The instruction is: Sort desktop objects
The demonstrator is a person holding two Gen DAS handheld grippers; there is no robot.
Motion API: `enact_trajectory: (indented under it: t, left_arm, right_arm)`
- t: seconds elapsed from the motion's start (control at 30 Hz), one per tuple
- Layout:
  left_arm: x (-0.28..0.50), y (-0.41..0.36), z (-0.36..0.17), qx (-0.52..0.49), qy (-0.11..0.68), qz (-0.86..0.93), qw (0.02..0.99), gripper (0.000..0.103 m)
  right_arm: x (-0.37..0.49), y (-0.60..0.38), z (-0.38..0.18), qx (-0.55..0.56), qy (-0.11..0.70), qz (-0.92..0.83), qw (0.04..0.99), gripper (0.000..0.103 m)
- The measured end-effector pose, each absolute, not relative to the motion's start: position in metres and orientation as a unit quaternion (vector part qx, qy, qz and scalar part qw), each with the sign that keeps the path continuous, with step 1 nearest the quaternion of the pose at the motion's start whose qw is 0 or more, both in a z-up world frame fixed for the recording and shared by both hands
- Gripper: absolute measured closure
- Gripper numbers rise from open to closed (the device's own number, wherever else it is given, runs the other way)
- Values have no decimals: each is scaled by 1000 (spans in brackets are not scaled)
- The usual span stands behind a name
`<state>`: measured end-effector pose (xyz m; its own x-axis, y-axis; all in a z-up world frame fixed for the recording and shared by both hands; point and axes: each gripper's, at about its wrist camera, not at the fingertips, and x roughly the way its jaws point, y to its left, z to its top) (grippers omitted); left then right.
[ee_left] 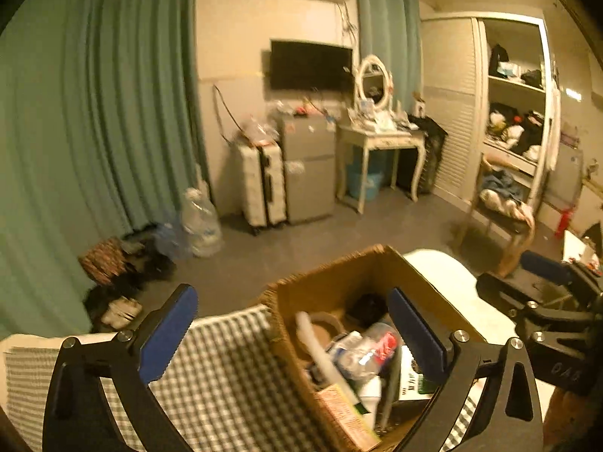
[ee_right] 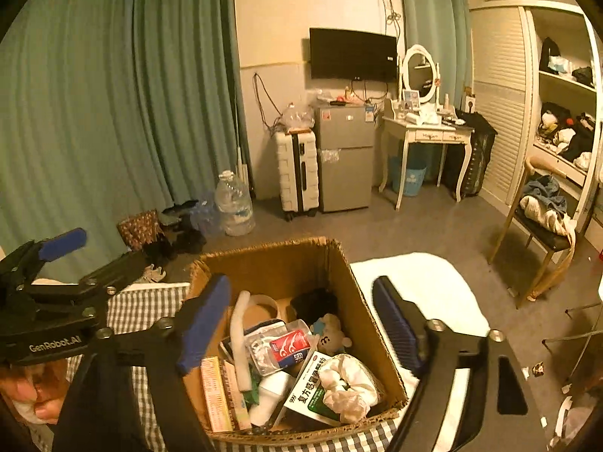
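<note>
Cardboard box (ee_right: 286,263) sits on the checked cloth (ee_right: 150,301), holding a white scrunchie (ee_right: 348,382), a green-and-white medicine packet (ee_right: 309,391) and other small items. Left gripper (ee_left: 294,335) and right gripper (ee_right: 301,320) both hang above it, jaws spread wide, nothing between them.

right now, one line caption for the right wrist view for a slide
Open right claw above a cardboard box filled with sorted desktop items, on a checked cloth.
</note>
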<state>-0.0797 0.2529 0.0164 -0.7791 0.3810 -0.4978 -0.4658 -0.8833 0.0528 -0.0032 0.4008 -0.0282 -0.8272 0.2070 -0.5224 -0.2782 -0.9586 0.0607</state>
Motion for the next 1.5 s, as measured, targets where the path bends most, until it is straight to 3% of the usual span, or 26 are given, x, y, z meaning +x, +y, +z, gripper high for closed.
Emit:
enact_trajectory:
  t: [0.17, 0.4, 0.73, 1.1, 1.5]
  left_arm:
    - [-46, 215, 41, -193, 102, 955, 200, 0]
    - [-12, 156, 65, -177, 98, 970, 139, 0]
    - [-3, 92, 79, -211, 38, 973, 86, 0]
    - [-14, 34, 43, -258, 1, 965, 44, 0]
    - [-23, -8, -26, -282, 12, 959, 4, 0]
  right_arm:
    - [12, 383, -4, -249, 74, 960, 102, 0]
    - [35, 342, 20, -222, 21, 971, 90, 0]
    - [56, 303, 41, -177, 19, 982, 57, 0]
    - [42, 264, 32, -178, 28, 983, 26, 0]
    - [15, 195, -21, -199, -18, 979, -25, 0]
